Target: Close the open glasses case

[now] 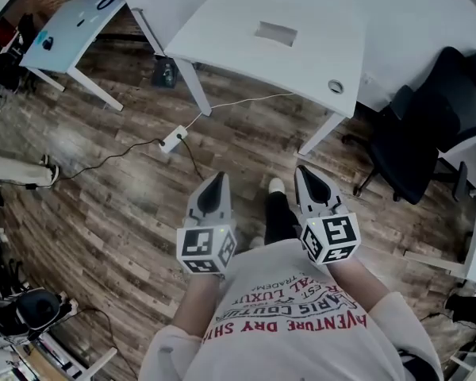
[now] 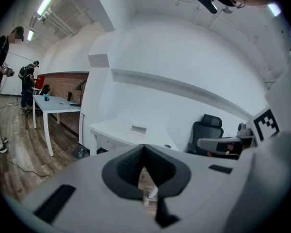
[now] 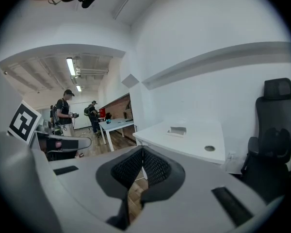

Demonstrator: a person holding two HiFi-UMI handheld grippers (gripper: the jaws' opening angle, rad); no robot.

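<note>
No glasses case shows in any view. My left gripper (image 1: 215, 181) is held at chest height over the wooden floor, its jaws pressed together with nothing between them; its own view shows the dark pads meeting at the tip (image 2: 144, 147). My right gripper (image 1: 306, 175) is level with it a hand's width to the right, also shut and empty, pads meeting (image 3: 142, 150). Both point toward a white desk (image 1: 238, 22) ahead. A pale rectangular patch (image 1: 275, 32) shows on the desk top; I cannot tell what it is.
A black office chair (image 1: 428, 133) stands right of the desk. A power strip (image 1: 174, 139) and cables lie on the floor ahead. Another white table (image 1: 71, 22) is at the far left. Two people (image 2: 0, 81) stand in the distance.
</note>
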